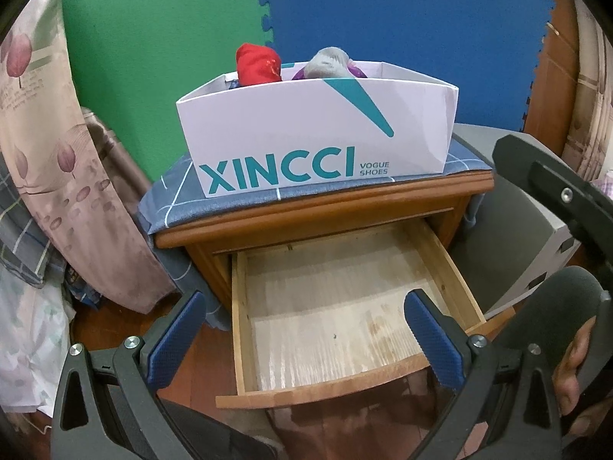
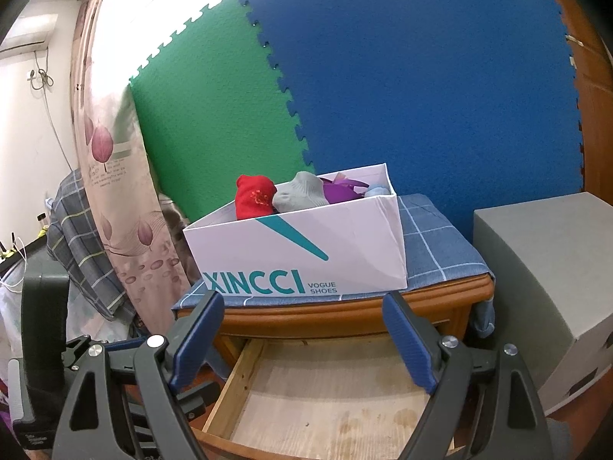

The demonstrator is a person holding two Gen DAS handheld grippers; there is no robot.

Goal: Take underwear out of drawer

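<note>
One drawer (image 1: 337, 306) is being shown pulled out and bare, while four bundled garments (image 2: 256, 196) are being kept in one shoe box (image 2: 306, 245) on the surface above. Two hand-held grippers, left (image 1: 306, 329) and right (image 2: 302, 341), are being held open over the drawer, nothing between their jaws.

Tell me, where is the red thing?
In both views the red thing sits at the left end of the white box on the nightstand, beside a grey garment.

Left wrist looks down into drawer (image 1: 325, 306), right wrist lower, both share shoebox (image 2: 306, 245)
</note>
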